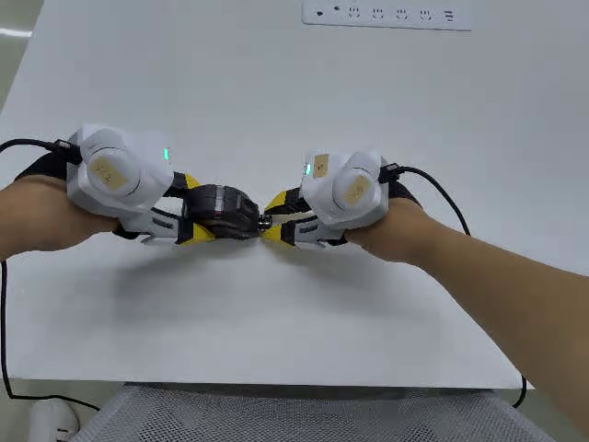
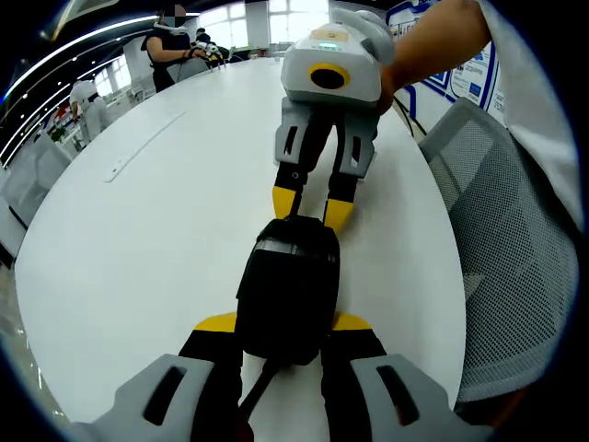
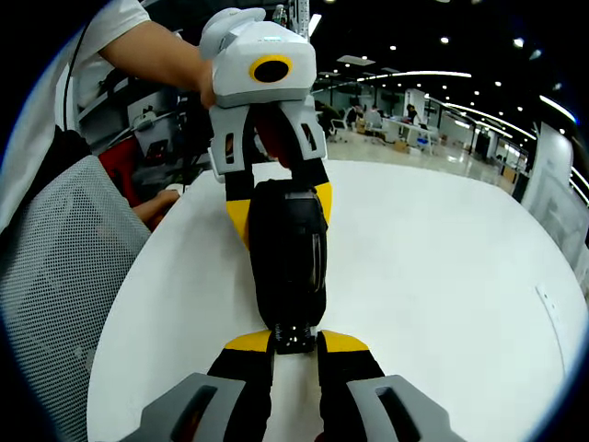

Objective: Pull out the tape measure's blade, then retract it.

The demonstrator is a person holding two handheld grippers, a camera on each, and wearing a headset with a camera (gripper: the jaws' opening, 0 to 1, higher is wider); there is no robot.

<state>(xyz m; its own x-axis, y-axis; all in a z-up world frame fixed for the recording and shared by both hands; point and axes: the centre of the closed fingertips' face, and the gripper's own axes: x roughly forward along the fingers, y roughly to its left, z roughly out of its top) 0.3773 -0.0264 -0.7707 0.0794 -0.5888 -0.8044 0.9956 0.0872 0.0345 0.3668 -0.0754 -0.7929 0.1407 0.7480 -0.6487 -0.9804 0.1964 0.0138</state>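
Head view, left to right: the left gripper [image 1: 196, 214] lies at nine o'clock of the black tape measure [image 1: 224, 211], its yellow-tipped jaws clamped on the sides of the case. The case sits between the two tools, near the middle of the white table [image 1: 386, 101]. At three o'clock of the case, the right gripper [image 1: 277, 221] is pinched together on the blade tip [image 1: 265, 221], right at the case mouth, with hardly any blade drawn out. A power strip [image 1: 386, 14] lies at the table's far edge, toward one o'clock.
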